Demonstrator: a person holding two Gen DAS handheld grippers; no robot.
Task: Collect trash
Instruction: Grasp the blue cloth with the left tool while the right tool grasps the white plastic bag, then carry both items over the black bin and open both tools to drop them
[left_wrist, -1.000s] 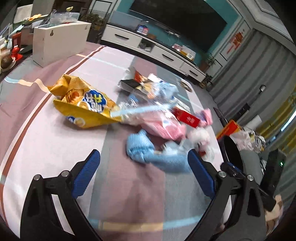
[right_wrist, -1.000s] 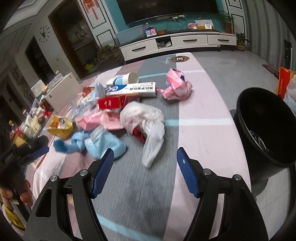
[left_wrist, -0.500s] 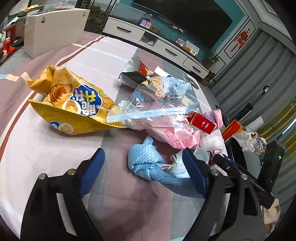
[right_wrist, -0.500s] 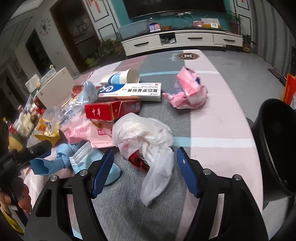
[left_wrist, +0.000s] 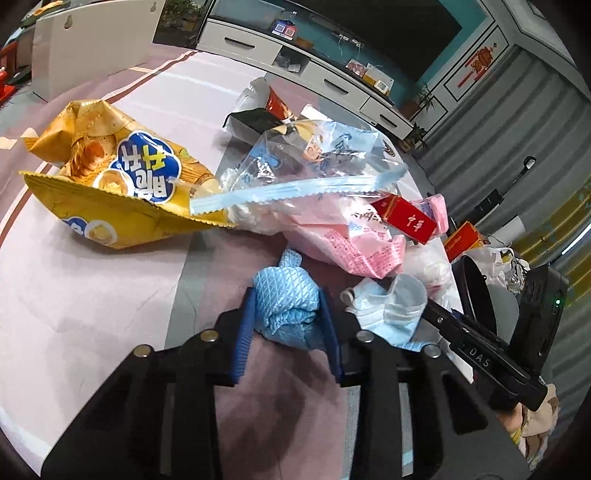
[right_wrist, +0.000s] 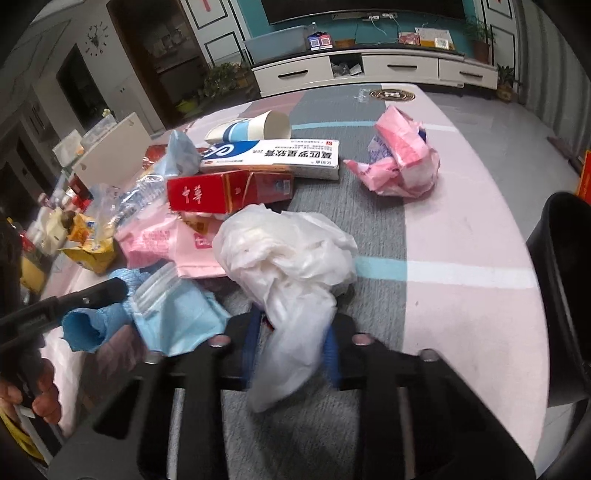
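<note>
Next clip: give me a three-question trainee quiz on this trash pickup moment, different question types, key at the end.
1. True or false: the left gripper is shut on the blue cloth.
2. What do the right gripper jaws hold? A) paper cup B) white plastic bag C) red box
3. Fill in: the paper cup lies on its ____.

Key: 1 true; 2 B, the white plastic bag; 3 side.

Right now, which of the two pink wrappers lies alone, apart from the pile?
The crumpled pink wrapper right of the long white box. The other pink wrapper sits under the red carton.
</note>
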